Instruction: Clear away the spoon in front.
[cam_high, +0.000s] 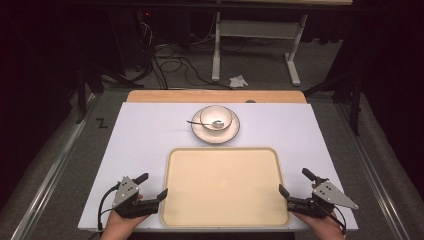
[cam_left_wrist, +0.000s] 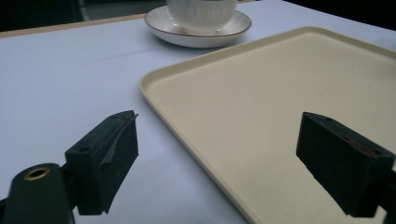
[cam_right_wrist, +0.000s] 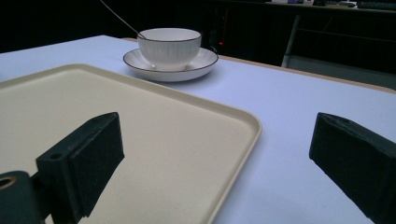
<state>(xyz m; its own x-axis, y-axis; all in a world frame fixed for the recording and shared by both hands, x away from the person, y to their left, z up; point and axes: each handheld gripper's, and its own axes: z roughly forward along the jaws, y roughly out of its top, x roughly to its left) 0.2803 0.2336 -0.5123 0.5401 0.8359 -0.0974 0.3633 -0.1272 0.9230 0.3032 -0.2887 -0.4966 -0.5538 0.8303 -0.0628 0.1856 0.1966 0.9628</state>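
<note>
Tray (cam_high: 225, 187) lies near-centre on tabletop (cam_high: 145, 130), long axis left-right; left gripper (cam_high: 156, 187) and right gripper (cam_high: 292, 184) flank its near corners, equally close; both jaws wide open, straddling the rim, holding nothing.

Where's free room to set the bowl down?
The whole tray is bare, bordered by the left hand-held gripper and right hand-held gripper. The white table is bare on both sides of the saucer. Crowded just at the bowl with its spoon.
</note>
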